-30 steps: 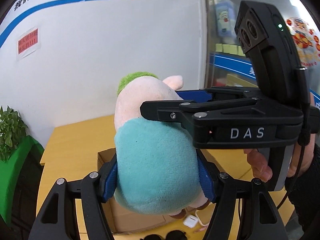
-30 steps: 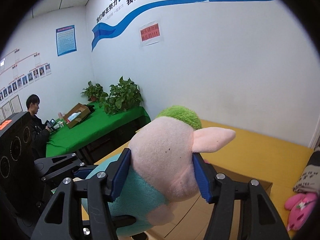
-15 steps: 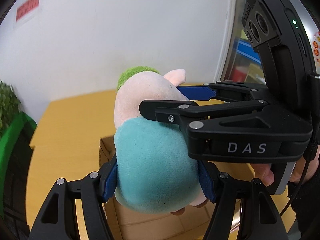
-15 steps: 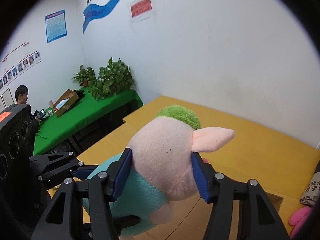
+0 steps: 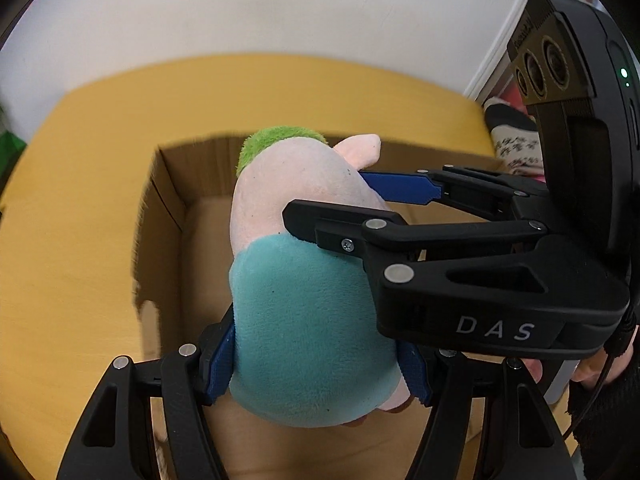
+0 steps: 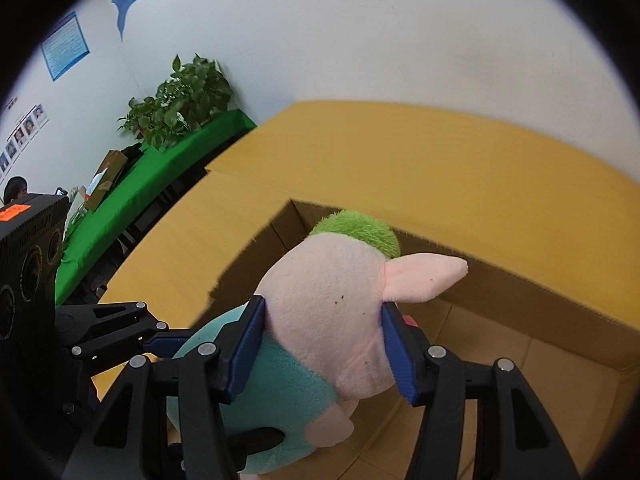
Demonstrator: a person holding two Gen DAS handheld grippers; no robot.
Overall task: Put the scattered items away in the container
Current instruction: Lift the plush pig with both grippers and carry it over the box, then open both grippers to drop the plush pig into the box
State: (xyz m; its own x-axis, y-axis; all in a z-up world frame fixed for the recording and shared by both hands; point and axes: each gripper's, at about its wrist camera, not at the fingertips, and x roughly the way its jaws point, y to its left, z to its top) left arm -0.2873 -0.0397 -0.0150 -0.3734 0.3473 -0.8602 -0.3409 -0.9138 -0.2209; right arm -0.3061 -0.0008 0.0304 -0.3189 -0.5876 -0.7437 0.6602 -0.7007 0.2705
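I have the plush [image 5: 308, 320] caught between both claws, hanging over the open box [image 5: 160, 216] that sits on the yellow table [image 5: 80, 200].

Starting on the left: my left gripper [image 5: 320, 364] is clamped on the teal body, its blue pads [image 5: 220, 364] pressed into the pile on either side. The fabric bulges out past the pads, so the stuffing gives easily. I judge the toy light and soft all through, not slippery, since the nap grips the ribbed pads well. Nothing about it looks fragile; it could be dropped the rest of the way without harm.

Moving right: my right gripper [image 6: 324, 344] is closed on the pink head, just under the green tuft [image 6: 360, 232] and behind the ear [image 6: 424, 280]. The head dents inward under the pads [image 6: 248, 344]. That is a fair hold, but the head is rounder and narrower than the body, so I would trust it less if the toy swung.

The body is the better place to hold: wide, squashy, near the middle of the weight. The ear and the small limbs would only stretch and flop.

In my judgement, the plush is over the box's bare floor [image 6: 520, 360] and close to the near wall, so both claws should let go together or it will dangle from one end.
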